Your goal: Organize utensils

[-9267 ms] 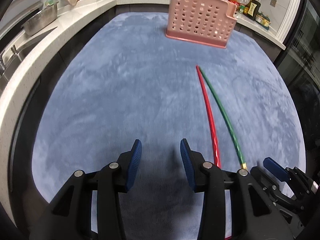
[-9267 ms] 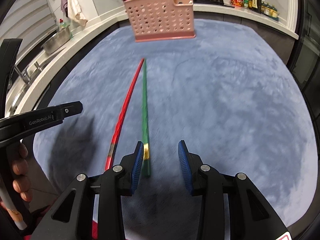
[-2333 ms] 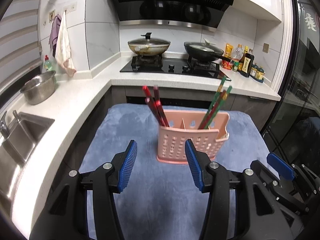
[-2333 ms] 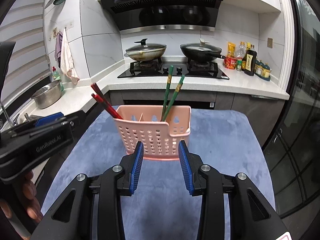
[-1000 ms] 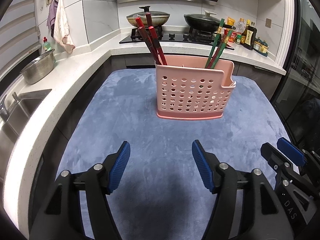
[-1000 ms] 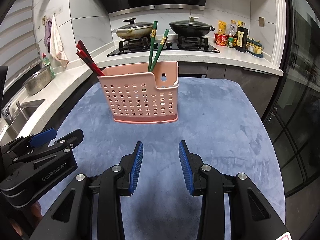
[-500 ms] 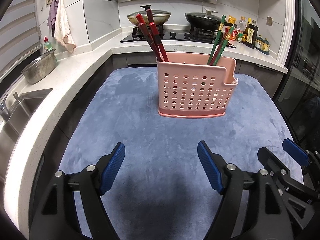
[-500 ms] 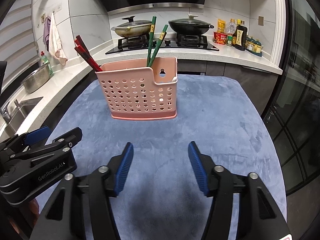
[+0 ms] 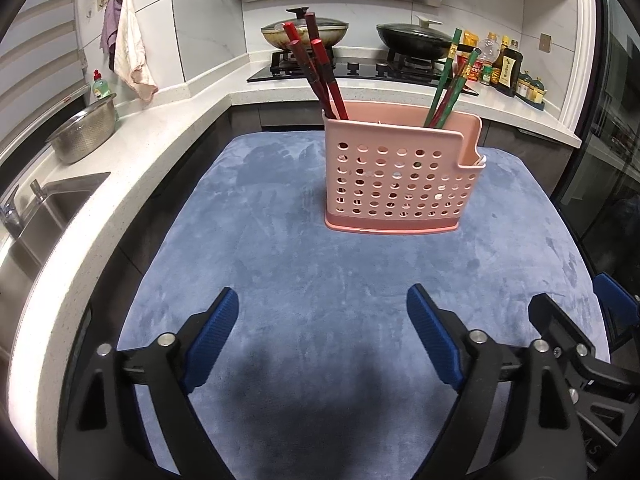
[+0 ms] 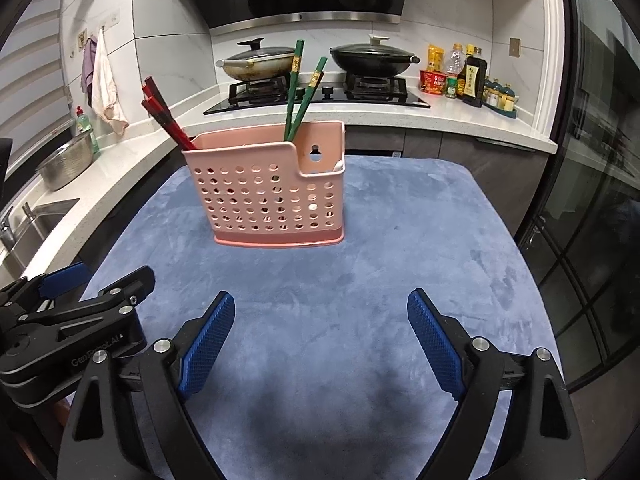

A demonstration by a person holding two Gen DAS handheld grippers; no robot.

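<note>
The pink perforated utensil holder [image 9: 402,178] stands upright on the blue mat [image 9: 288,264], toward the mat's far half. From the left wrist view it sits at about 12 to 1 o'clock, well ahead of the tongs; from the right wrist view it [image 10: 272,196] sits at about 11 o'clock, likewise well apart from the blue pads. The red chopsticks [image 9: 320,74] lean out of its left end, tips angled toward 11 o'clock, and the green chopsticks [image 9: 448,80] rise from the right part, tilted toward 1 o'clock. In the left view a reddish stick seems to stand among the green ones, though which compartment it is in cannot be told. In the right view the red chopsticks [image 10: 164,118] and green chopsticks [image 10: 302,92] show the same arrangement.

The left gripper [image 9: 322,334] hovers over the near part of the mat with its jaws spread wide and nothing between them. The right gripper [image 10: 320,336] is spread wide too, holding nothing. Each shows at the edge of the other's view: the right one at 4 o'clock, the left one at 8 o'clock.

Beyond the mat, the white countertop [image 9: 168,128] wraps round from 9 to 1 o'clock, bearing a steel bowl [image 9: 82,134] at 10 o'clock and a hob with two lidded pans [image 10: 372,56] at 12.
</note>
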